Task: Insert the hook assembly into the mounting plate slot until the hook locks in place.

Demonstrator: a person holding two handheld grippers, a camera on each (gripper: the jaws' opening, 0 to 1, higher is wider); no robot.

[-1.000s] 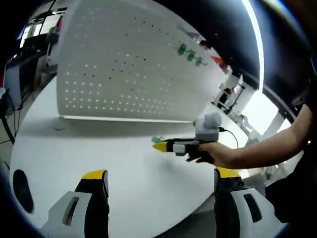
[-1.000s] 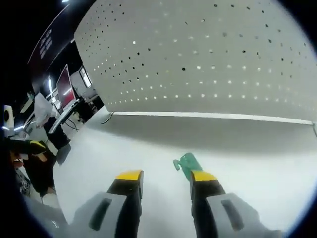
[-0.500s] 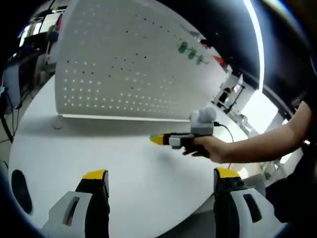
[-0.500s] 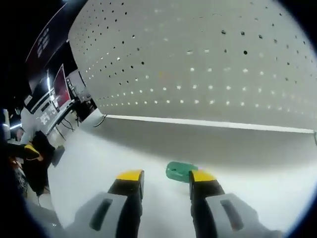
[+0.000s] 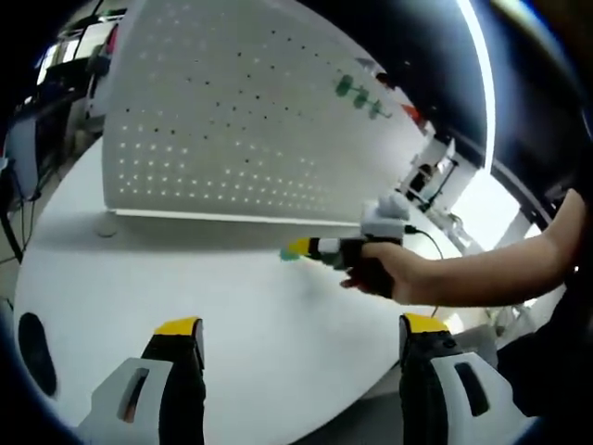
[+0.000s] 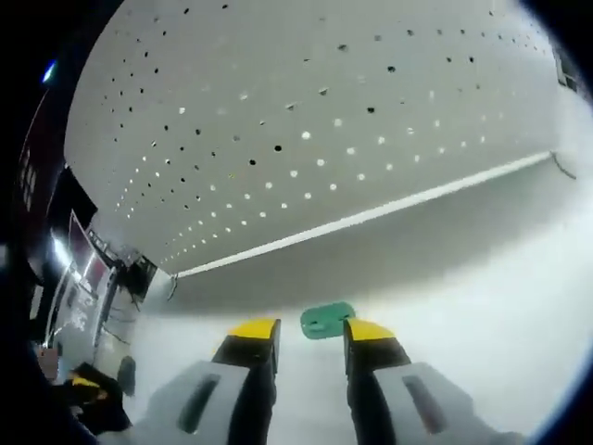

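Observation:
A green hook assembly (image 6: 324,320) sits at the tips of my right gripper (image 6: 311,330), whose yellow-tipped jaws are drawn in around it just above the white table (image 6: 482,306). In the left gripper view a hand (image 5: 389,273) holds that right gripper (image 5: 298,247) near the foot of the white perforated mounting plate (image 5: 232,120), with the hook (image 5: 290,256) showing green at its tip. The plate (image 6: 306,111) stands upright right ahead in the right gripper view. My left gripper (image 5: 301,329) hangs back over the table with its jaws wide apart and nothing between them.
Several green hooks (image 5: 357,94) hang high on the plate's right side. A dark oval object (image 5: 30,338) lies at the round table's left edge. Benches and equipment (image 5: 431,176) stand beyond the table at the right.
The right gripper has rolled and moved up toward the plate's base with the green hook staying at its tips, and its jaws have narrowed. The left gripper has stayed put.

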